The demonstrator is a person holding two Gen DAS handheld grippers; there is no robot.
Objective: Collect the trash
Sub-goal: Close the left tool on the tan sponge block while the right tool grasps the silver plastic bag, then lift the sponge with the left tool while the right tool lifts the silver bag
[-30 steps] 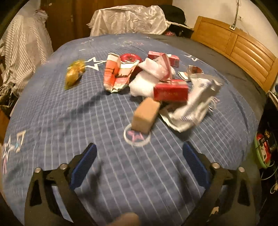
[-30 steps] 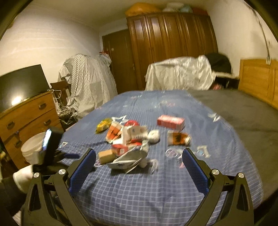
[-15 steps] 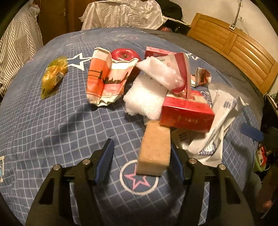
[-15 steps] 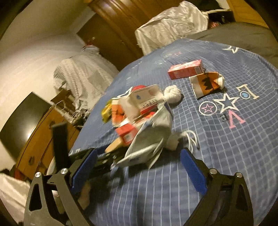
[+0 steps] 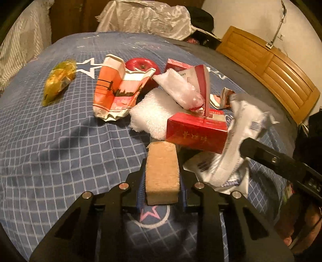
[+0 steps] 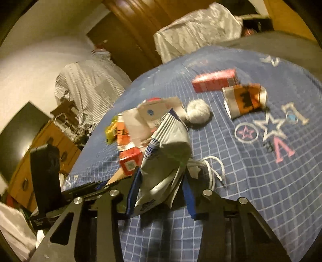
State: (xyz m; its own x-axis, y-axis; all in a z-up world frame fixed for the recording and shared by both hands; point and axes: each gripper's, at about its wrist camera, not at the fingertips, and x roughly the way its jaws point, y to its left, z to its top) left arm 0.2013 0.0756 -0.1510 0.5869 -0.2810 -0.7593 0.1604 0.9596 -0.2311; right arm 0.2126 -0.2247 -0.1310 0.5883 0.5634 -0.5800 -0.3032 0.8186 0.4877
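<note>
Trash lies piled on a blue checked bedspread (image 5: 60, 153). My left gripper (image 5: 162, 181) is shut on a tan sponge block (image 5: 162, 171) that rests on the bed. My right gripper (image 6: 161, 191) is closed around a crumpled white and blue plastic bag (image 6: 167, 153); that bag also shows in the left wrist view (image 5: 233, 145). Behind the sponge lie a red box (image 5: 196, 134), white fluffy wadding (image 5: 153, 114), an orange and white carton (image 5: 114, 94), a red apple (image 5: 140, 64) and a yellow wrapper (image 5: 58, 84).
A second red box (image 6: 215, 80), an orange wrapper (image 6: 245, 98) and a white fluffy ball (image 6: 198, 111) lie farther across the bed. A wooden headboard (image 5: 267, 68) stands to the right. A wooden dresser (image 6: 40, 153) stands beside the bed. Covered furniture (image 5: 145, 18) stands at the far end.
Both grippers moved in and closed: the left onto the tan sponge block, the right around the crumpled plastic bag. Both were open a second ago.
</note>
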